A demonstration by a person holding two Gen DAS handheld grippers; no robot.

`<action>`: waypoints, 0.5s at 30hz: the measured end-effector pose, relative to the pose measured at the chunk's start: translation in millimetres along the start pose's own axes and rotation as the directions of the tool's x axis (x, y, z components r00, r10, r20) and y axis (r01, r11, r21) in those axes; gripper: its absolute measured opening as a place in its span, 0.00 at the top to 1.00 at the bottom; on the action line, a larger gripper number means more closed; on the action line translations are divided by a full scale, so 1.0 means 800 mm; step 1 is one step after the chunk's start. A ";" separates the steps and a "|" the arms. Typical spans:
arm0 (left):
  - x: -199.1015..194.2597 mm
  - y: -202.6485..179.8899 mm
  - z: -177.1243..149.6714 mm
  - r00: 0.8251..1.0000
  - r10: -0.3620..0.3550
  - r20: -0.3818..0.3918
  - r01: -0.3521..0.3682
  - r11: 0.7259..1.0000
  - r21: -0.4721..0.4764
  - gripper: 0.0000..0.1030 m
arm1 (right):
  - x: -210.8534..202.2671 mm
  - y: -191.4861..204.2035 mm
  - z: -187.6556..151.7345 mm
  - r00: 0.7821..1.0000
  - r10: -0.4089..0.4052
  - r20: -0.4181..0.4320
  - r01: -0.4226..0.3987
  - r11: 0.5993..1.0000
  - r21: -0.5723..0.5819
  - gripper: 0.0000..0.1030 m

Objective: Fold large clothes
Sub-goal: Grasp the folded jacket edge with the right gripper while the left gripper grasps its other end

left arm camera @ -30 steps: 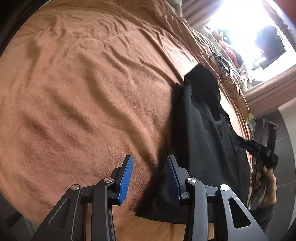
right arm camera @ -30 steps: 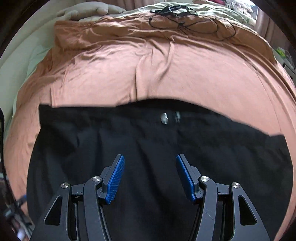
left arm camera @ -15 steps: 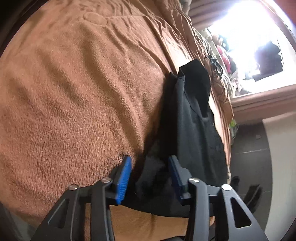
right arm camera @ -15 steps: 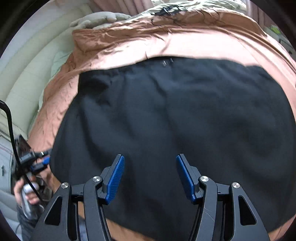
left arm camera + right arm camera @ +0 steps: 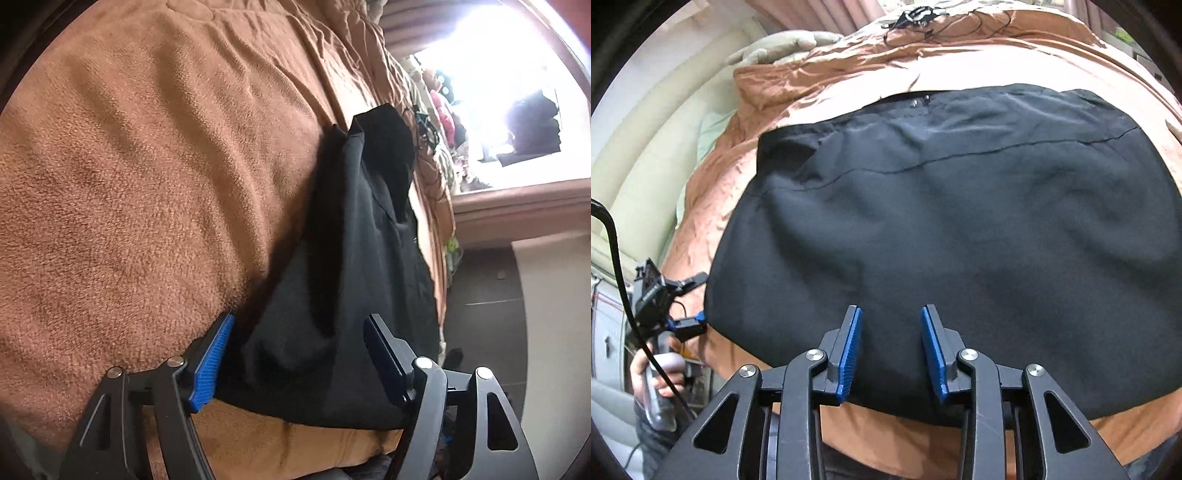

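The right wrist view showed the black garment (image 5: 942, 221) spread flat across the brown blanket (image 5: 812, 85) on the bed, long axis running left to right, waistband fasteners on the far edge. It also caught the person's left hand (image 5: 659, 373) gripping the left hand-held gripper (image 5: 692, 302) at the garment's left end. The left wrist view showed that end bunched between the widening jaws of the left hand-held gripper (image 5: 299, 354), pads clear of it. The right hand-held gripper (image 5: 891, 350) angled down over the near hem, jaws closing, not pinching cloth.
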State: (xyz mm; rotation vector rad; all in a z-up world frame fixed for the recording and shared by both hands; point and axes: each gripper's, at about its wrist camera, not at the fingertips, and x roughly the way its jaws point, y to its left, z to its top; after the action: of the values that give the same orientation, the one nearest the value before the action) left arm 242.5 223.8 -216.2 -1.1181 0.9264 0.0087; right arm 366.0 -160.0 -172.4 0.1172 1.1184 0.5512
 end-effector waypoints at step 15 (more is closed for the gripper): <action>-0.011 0.017 -0.027 1.000 -0.020 0.004 0.020 1.000 0.005 0.30 | 0.040 0.006 -0.022 0.987 -0.141 -0.071 0.139 0.990 -0.038 0.82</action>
State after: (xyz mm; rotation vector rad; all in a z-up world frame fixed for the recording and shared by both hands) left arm 217.0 217.8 -223.6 -1.1224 0.9106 -0.0076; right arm 358.7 -143.7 -204.7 -0.0100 1.1784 0.4507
